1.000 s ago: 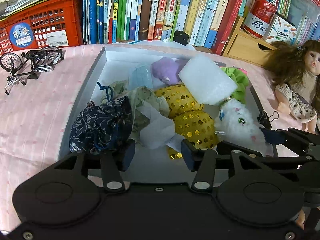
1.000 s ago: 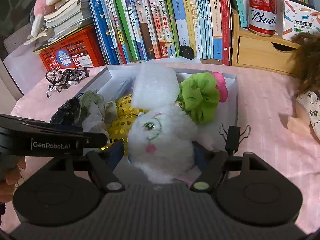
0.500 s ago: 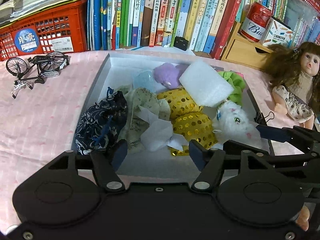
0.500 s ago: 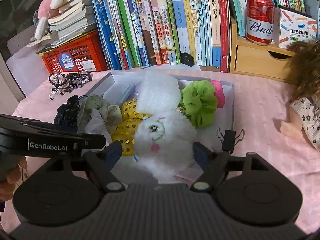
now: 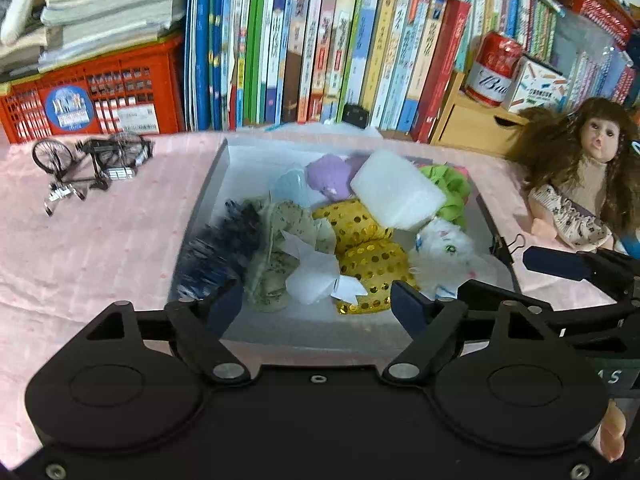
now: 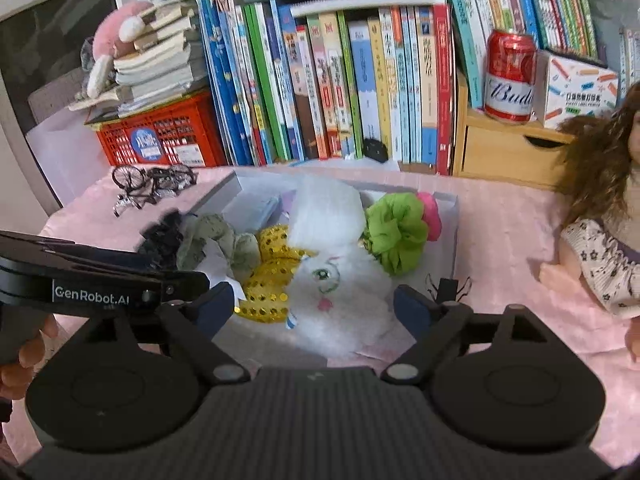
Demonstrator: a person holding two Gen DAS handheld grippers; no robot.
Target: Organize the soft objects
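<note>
left gripper (image 5: 316, 306) released, navy pads spread wide, nothing between, held above near edge of white box (image 5: 214, 184). right gripper (image 6: 314, 306) likewise released, jaws wide, fluffy white plush (image 6: 340, 296) below and between them, untouched as far as visible. box on pink cloth (image 5: 100, 240), packed with soft things: dark floral pouch (image 5: 218, 248) at 9 o'clock, blurred; crumpled olive fabric (image 5: 280, 236) beside it; yellow sequinned cushion (image 5: 368, 248) at centre; white foam block (image 5: 394, 196) toward 1 o'clock; frilly green scrunchie (image 6: 394, 232) at 2 o'clock; lilac plush (image 5: 328, 176) at 12 o'clock.
</note>
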